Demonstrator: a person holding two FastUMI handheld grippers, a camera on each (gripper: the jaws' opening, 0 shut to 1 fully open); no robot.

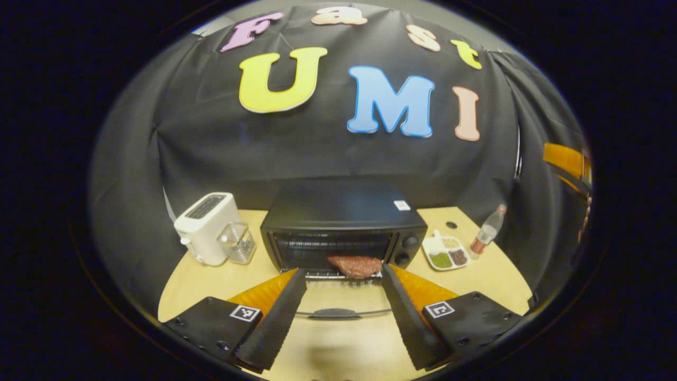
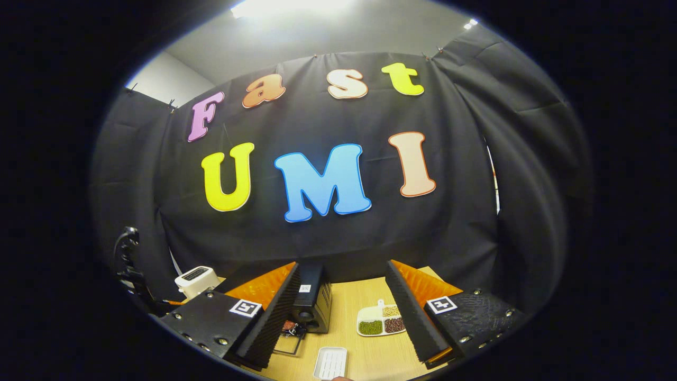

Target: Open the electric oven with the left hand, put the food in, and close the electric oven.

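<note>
Tabletop (image 1: 222,280): oven (image 1: 342,225) open, meat (image 1: 355,265) inside.

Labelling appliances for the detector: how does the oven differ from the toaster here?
The oven is black, wide and boxy; the toaster is white, narrower and rounded.
The oven opens at the front, its door down, with meat on its rack; the toaster has slots on top.
Both stand on the table.

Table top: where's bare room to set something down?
Bare wooden table lies in front of the black electric oven's lowered glass door, and between the white divided dish of beans and the table's near right edge. Crowded: the white toaster and clear container sit close by the oven's left side; dish and plastic bottle on its right.
</note>
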